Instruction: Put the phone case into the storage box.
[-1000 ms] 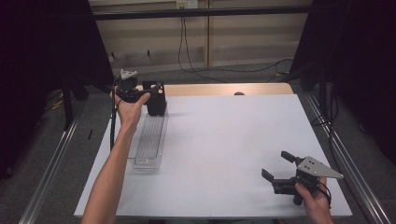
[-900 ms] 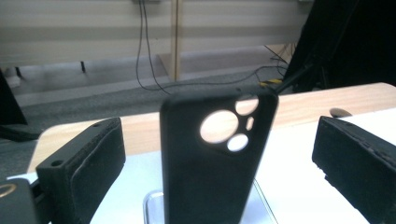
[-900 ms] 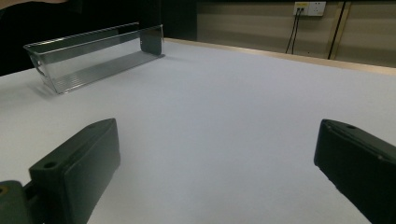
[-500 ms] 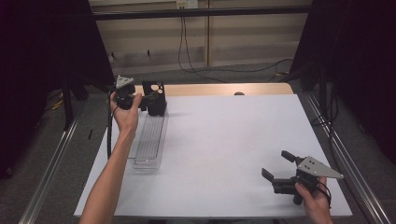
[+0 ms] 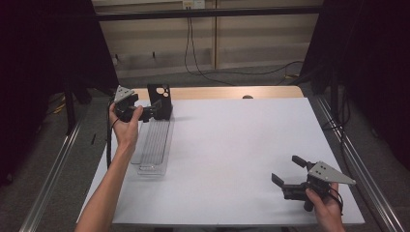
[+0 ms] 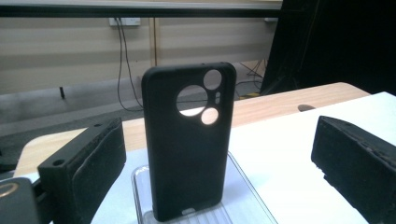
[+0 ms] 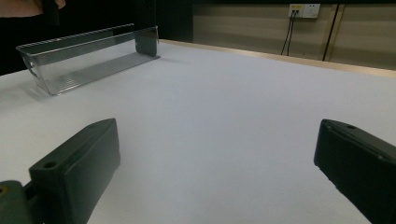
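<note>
A black phone case (image 5: 160, 100) stands upright at the far end of a clear ribbed tray (image 5: 154, 146), which lies lengthwise along the left part of the white table (image 5: 232, 159). The case's round camera holes sit near its top, and light from the wall behind shows through them in the left gripper view (image 6: 189, 140). The left gripper (image 5: 151, 112) is held up at the far left of the table, level with the case and just beside it on its left. Its jaws are spread wide, one on each side of the case in its own view, with clear gaps between pads and case, so it grips nothing. The left hand (image 5: 124, 126) wraps around its handle, and the grey plate on top tilts toward the left. The right gripper (image 5: 286, 170) sits low at the near right corner of the table, well apart from the tray, held by the right hand (image 5: 325, 204). Its jaws are also spread apart with only bare tabletop between them. From the right gripper view the tray (image 7: 88, 56) lies far off to the upper left, with the dark case (image 7: 145, 39) at its far end.
</note>
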Demonstrator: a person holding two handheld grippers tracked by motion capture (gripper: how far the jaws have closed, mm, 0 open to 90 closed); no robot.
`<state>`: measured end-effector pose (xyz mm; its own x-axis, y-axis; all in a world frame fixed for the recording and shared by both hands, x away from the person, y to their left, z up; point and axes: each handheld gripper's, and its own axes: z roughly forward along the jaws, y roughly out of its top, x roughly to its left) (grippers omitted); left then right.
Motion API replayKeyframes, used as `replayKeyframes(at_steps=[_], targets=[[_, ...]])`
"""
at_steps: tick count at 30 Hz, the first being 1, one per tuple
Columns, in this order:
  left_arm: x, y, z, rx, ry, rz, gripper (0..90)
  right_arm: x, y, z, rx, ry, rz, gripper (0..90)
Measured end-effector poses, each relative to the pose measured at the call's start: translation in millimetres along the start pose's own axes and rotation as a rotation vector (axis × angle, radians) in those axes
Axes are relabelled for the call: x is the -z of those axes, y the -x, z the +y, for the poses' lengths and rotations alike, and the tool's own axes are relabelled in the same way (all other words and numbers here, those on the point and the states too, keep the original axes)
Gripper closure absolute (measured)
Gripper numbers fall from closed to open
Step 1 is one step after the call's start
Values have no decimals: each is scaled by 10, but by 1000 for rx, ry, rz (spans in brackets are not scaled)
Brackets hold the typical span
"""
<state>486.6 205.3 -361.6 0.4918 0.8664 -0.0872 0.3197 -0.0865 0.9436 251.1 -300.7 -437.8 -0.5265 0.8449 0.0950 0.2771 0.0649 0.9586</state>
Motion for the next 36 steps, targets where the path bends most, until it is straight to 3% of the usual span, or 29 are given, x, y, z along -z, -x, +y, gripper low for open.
replayKeyframes(at_steps=[5, 8, 11, 13, 17, 36], targets=[[81, 90, -15, -85, 24, 2, 32, 23, 13, 6, 2, 11, -16, 0], [129, 127, -61, -59, 45, -31, 33, 34, 19, 13, 3, 17, -26, 0], [169, 173, -129, -59, 41, -48, 34, 43, 24, 24, 8, 24, -36, 0], [189, 196, -171, -37, 37, -67, 36, 53, 27, 28, 10, 26, -39, 0], [250, 246, -248, -39, 29, -90, 41, 60, 21, 35, 12, 29, -49, 0], [636, 457, -370, -68, 76, -87, 41, 75, 7, 40, 12, 34, -60, 0]])
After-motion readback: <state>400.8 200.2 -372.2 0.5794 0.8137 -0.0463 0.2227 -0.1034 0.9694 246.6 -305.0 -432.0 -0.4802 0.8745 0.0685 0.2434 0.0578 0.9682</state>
